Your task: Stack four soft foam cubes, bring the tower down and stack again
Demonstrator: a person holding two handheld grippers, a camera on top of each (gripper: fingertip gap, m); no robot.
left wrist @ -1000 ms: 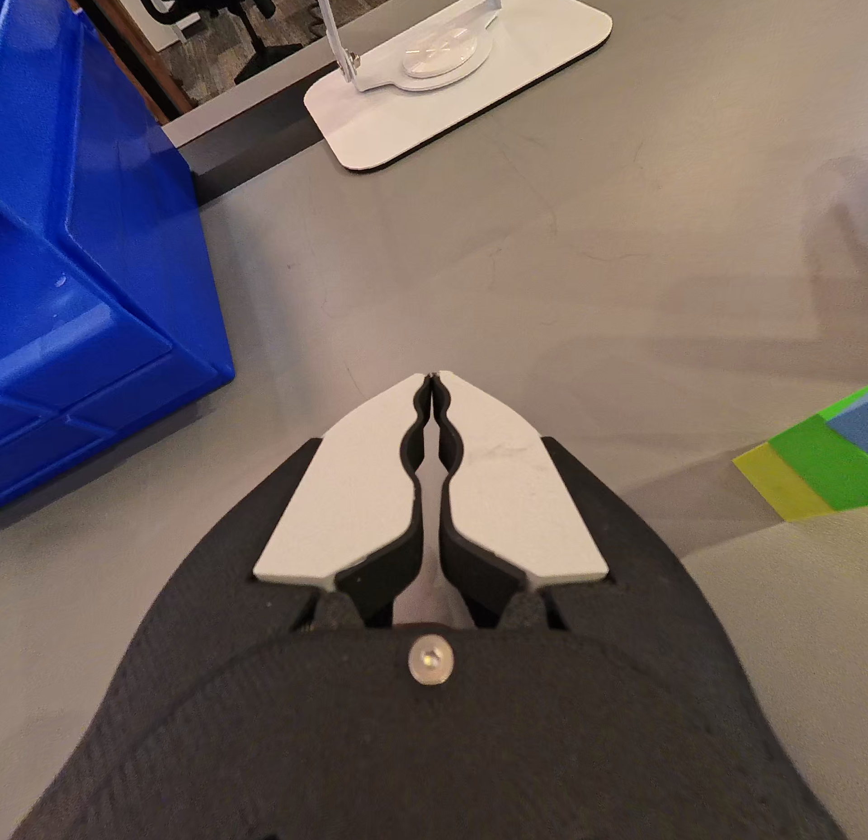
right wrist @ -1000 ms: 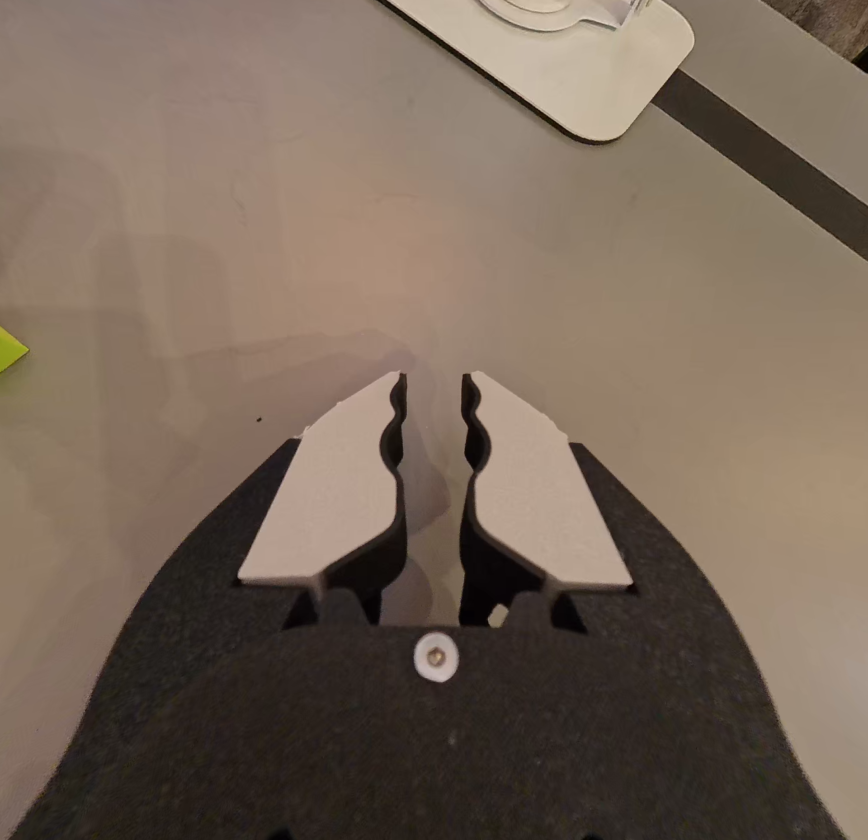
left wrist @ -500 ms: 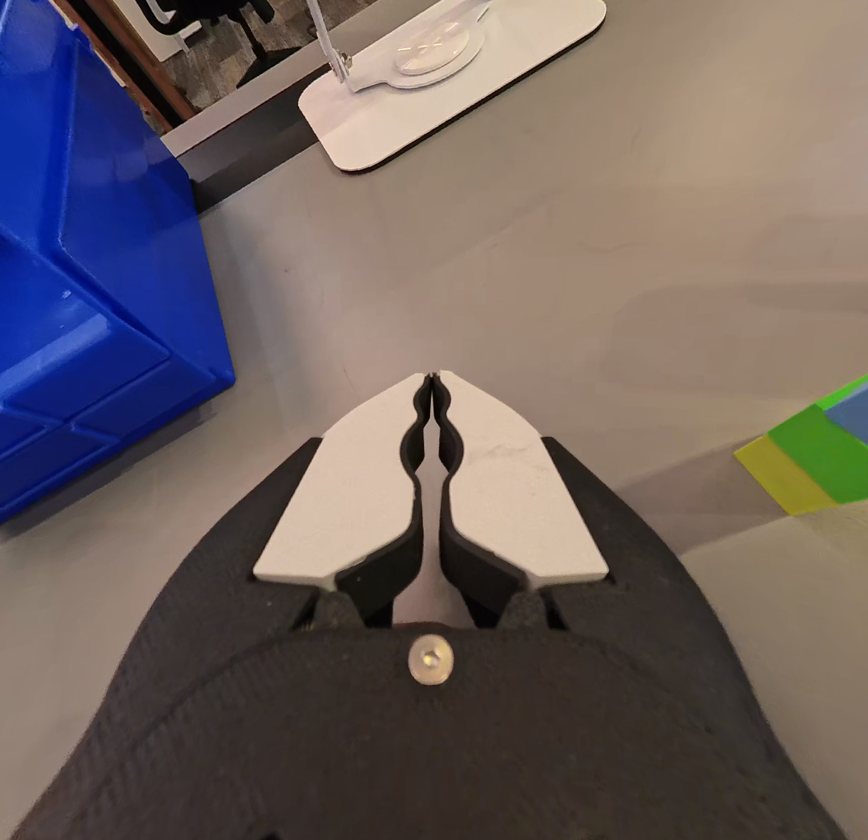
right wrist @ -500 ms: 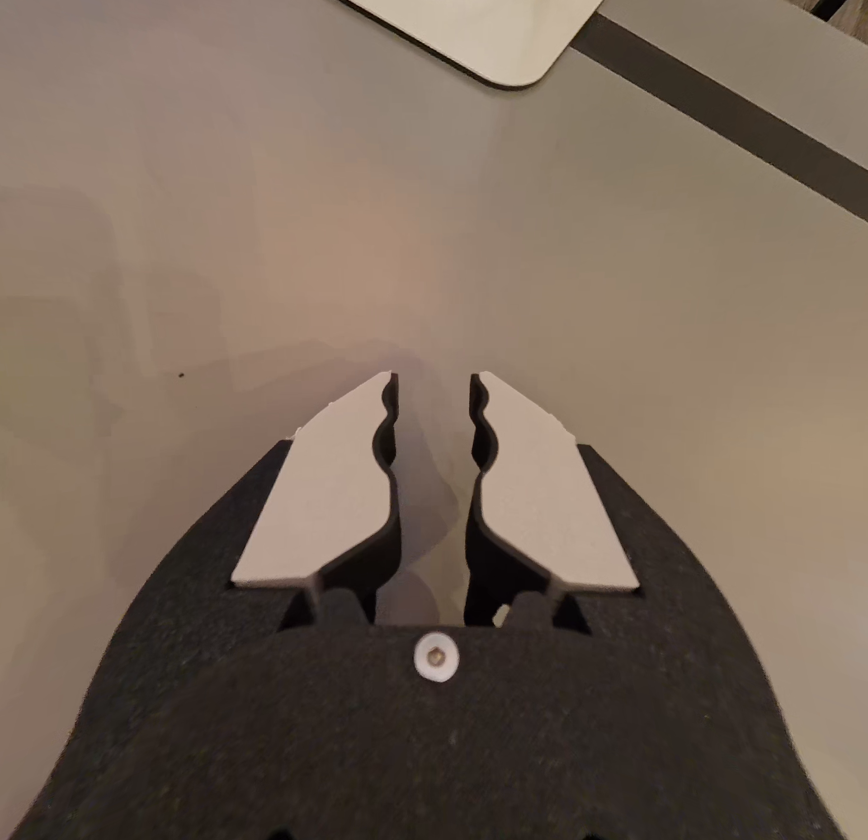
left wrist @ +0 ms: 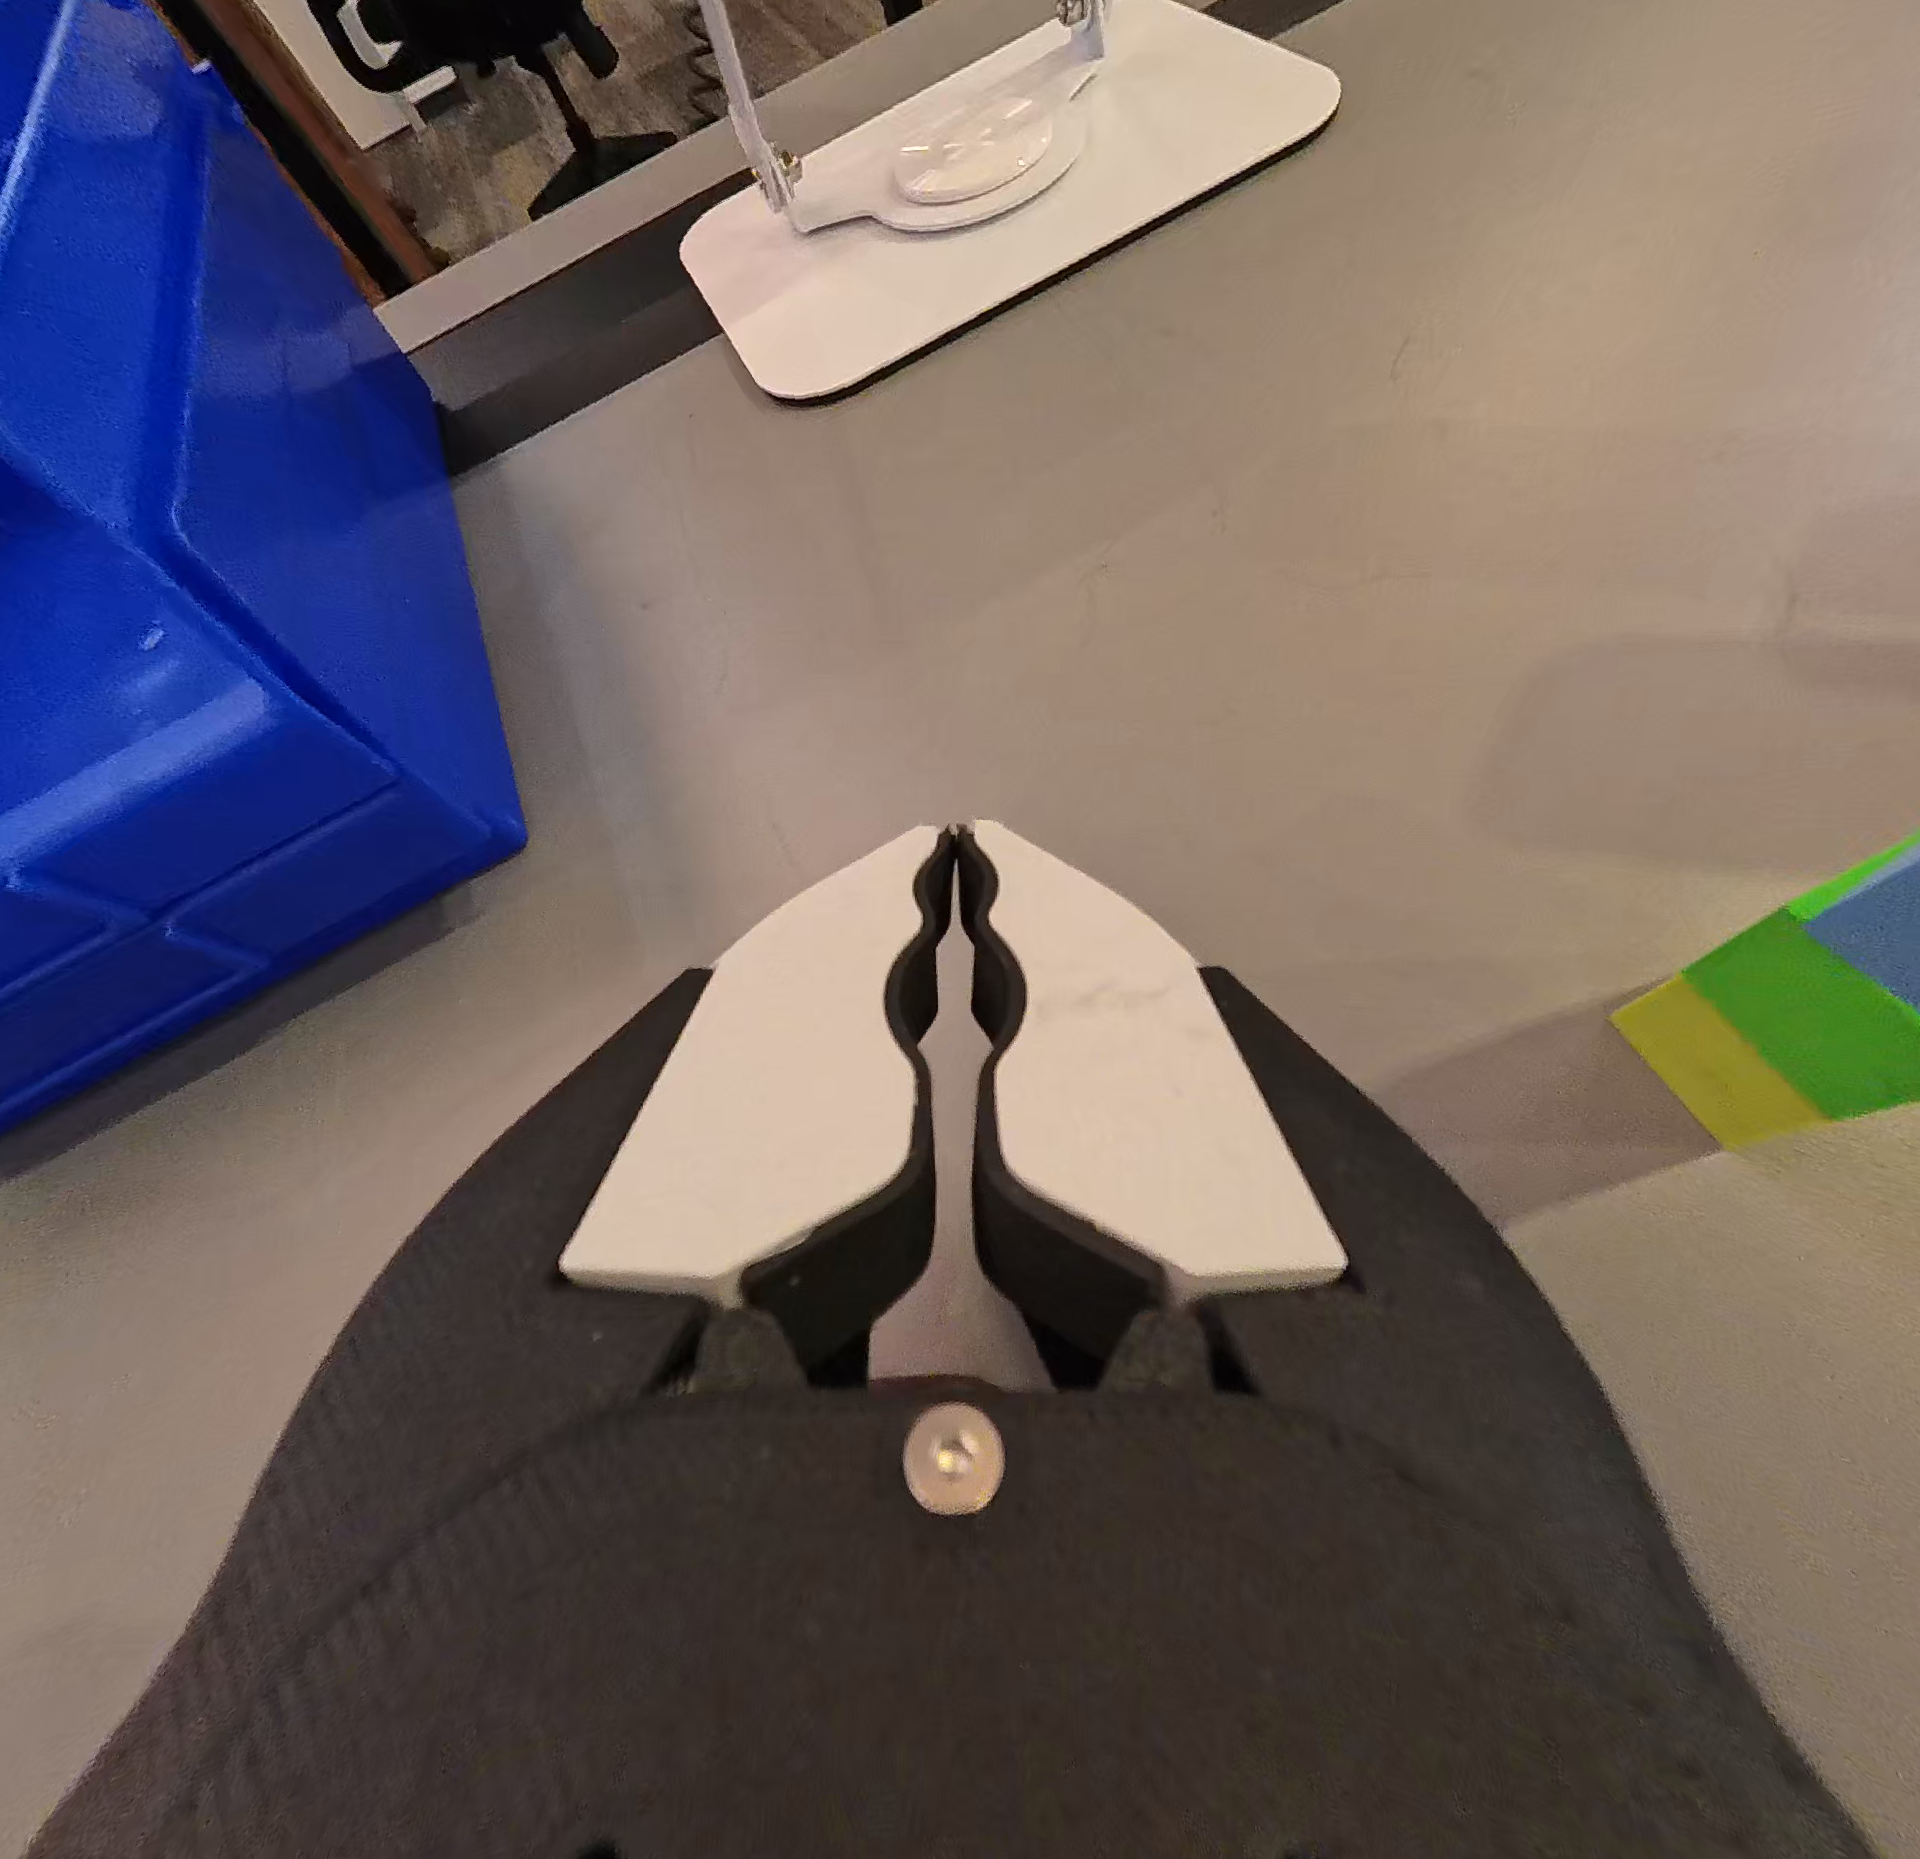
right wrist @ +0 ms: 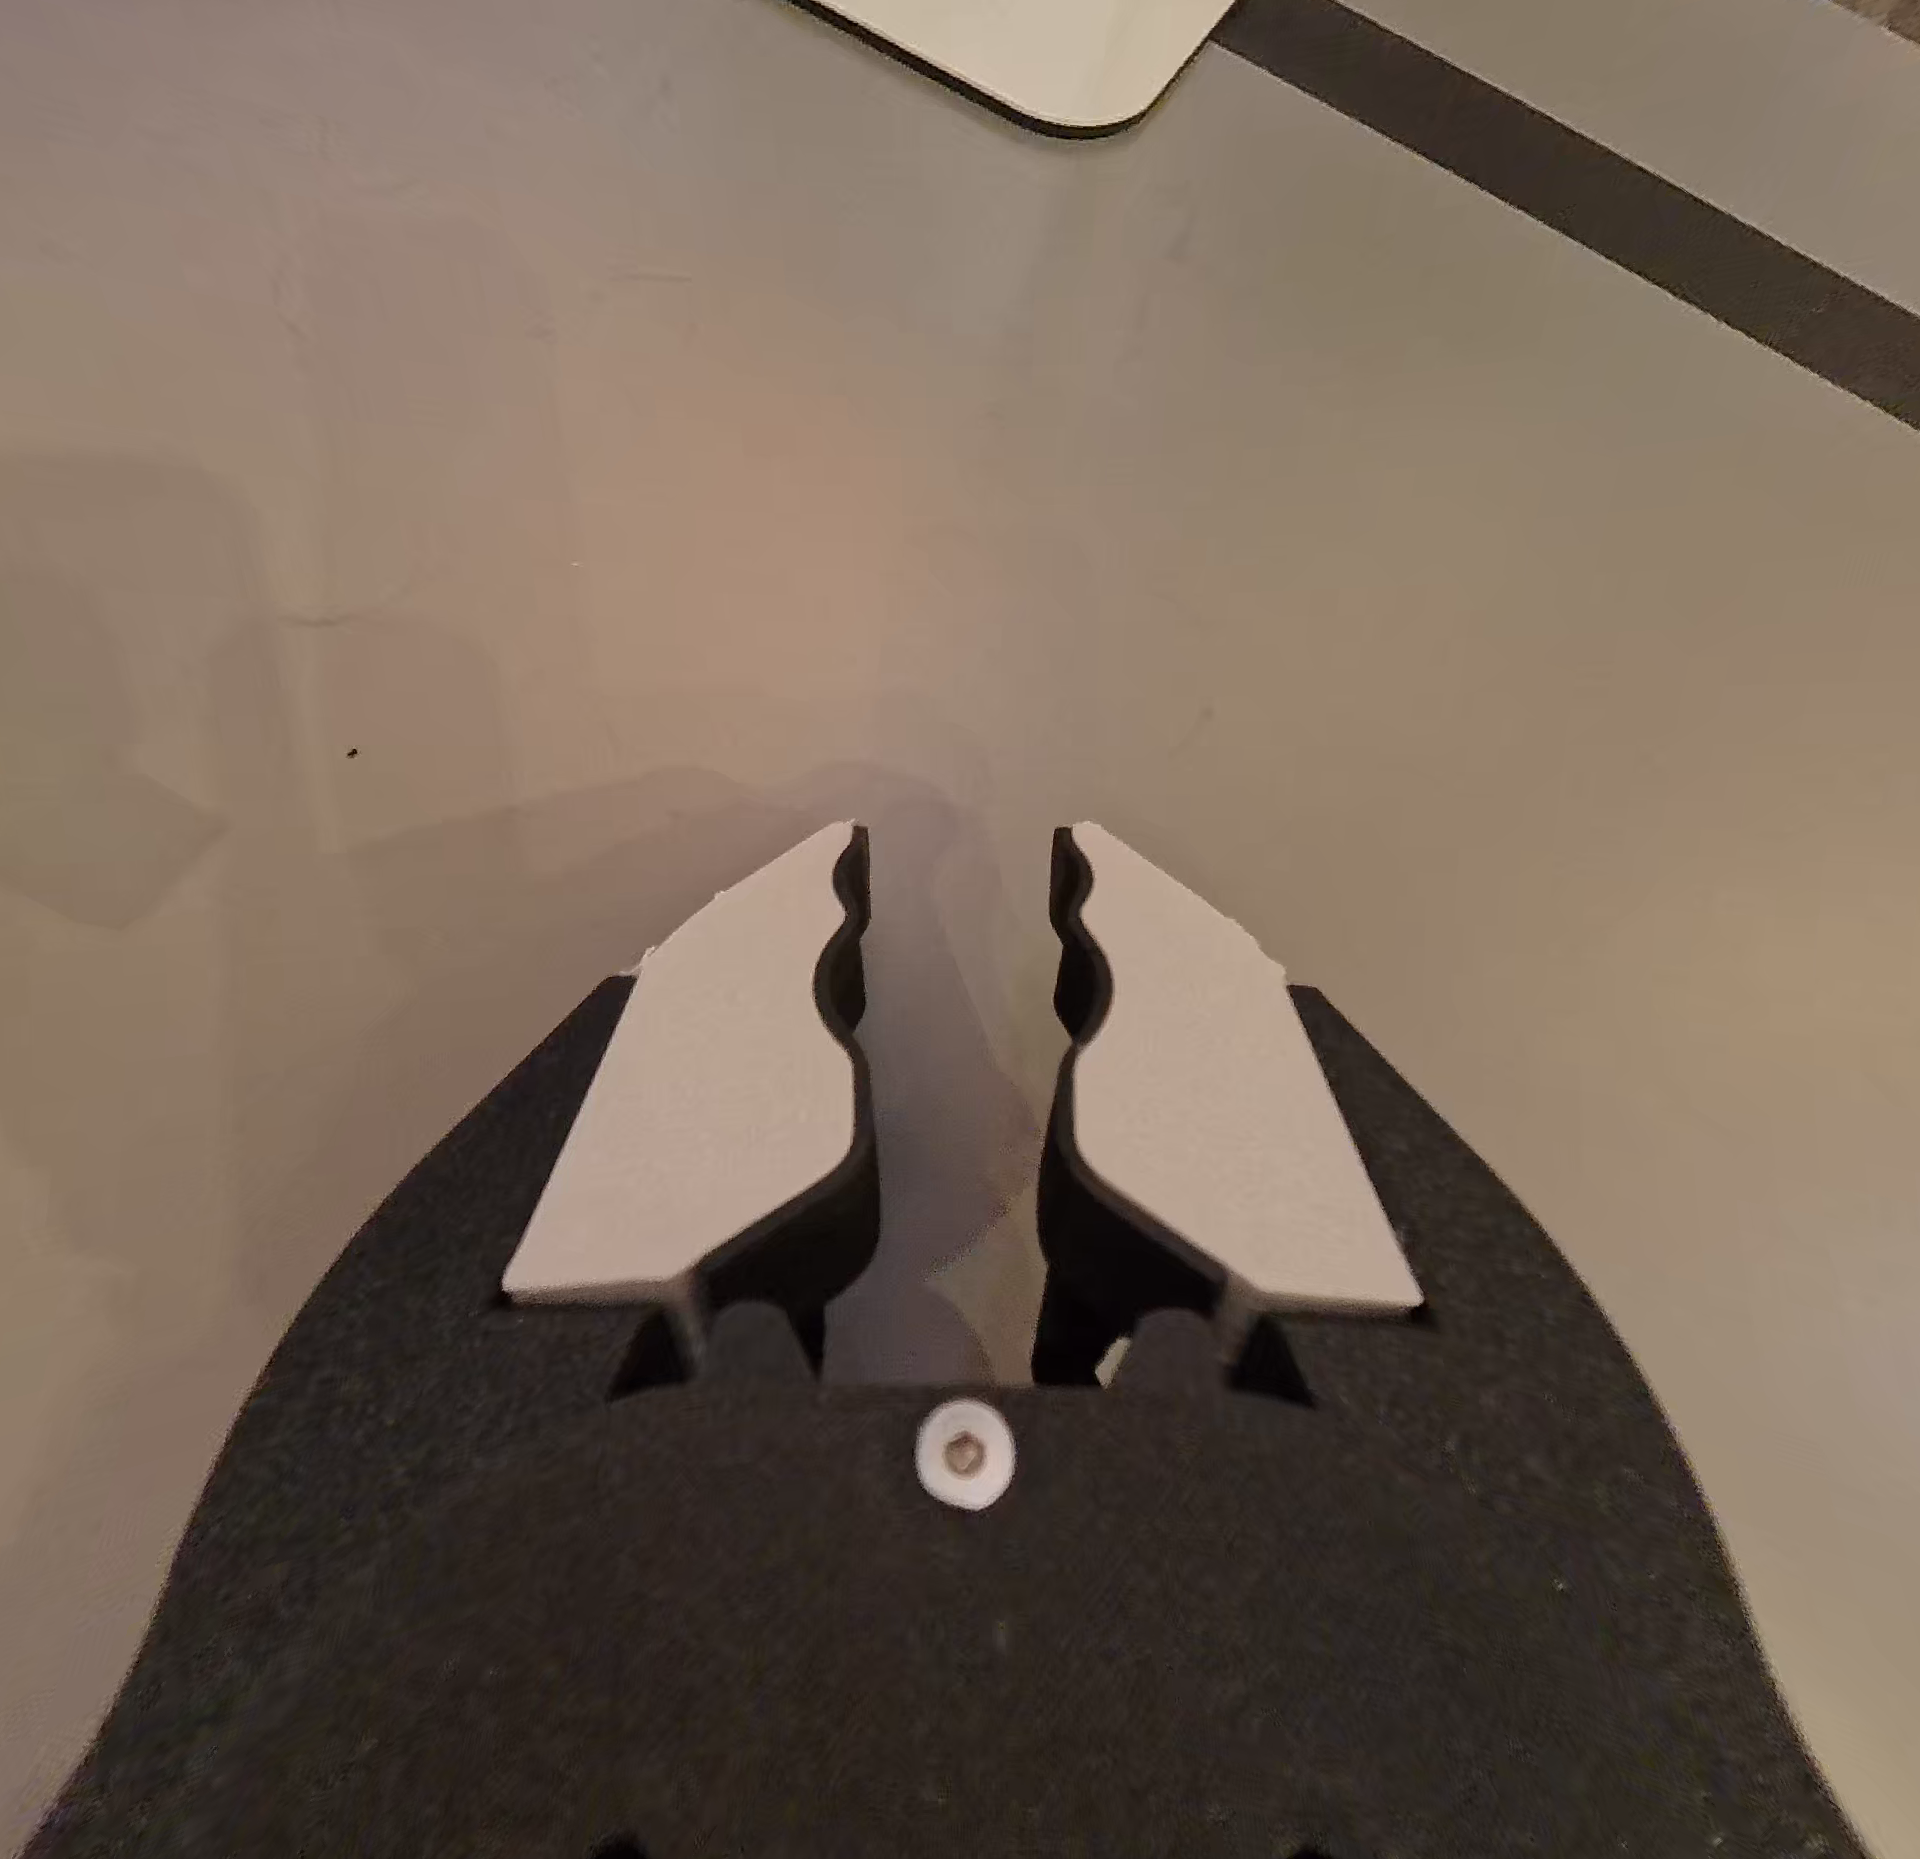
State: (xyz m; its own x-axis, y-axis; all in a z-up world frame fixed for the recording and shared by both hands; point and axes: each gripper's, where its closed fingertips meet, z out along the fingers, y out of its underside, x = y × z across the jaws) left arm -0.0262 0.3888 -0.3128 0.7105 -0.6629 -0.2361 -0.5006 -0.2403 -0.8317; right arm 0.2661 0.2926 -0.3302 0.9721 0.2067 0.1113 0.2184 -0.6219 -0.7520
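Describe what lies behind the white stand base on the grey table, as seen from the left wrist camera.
Behind the white stand base the grey table ends at a dark strip; beyond it are a patterned floor and a black office chair. The blue bin hides what lies farther left.

Black gripper (left wrist: pixel 956 830), white wavy-edged fingers (left wrist: pixel 790 1071)

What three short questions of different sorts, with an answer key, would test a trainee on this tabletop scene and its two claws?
1. True or false: the left claw holds a foam cube.
2. Multiple choice: in the left wrist view, the stacked foam cubes lie at the A) left edge, B) right edge, C) top edge.
3. Fill in: the right claw has its fingers ____, with only bare grey table between them.

Key
1. False: its fingertips meet with nothing between them.
2. B; the blue bin is on the left and the white stand base at the top.
3. Apart.
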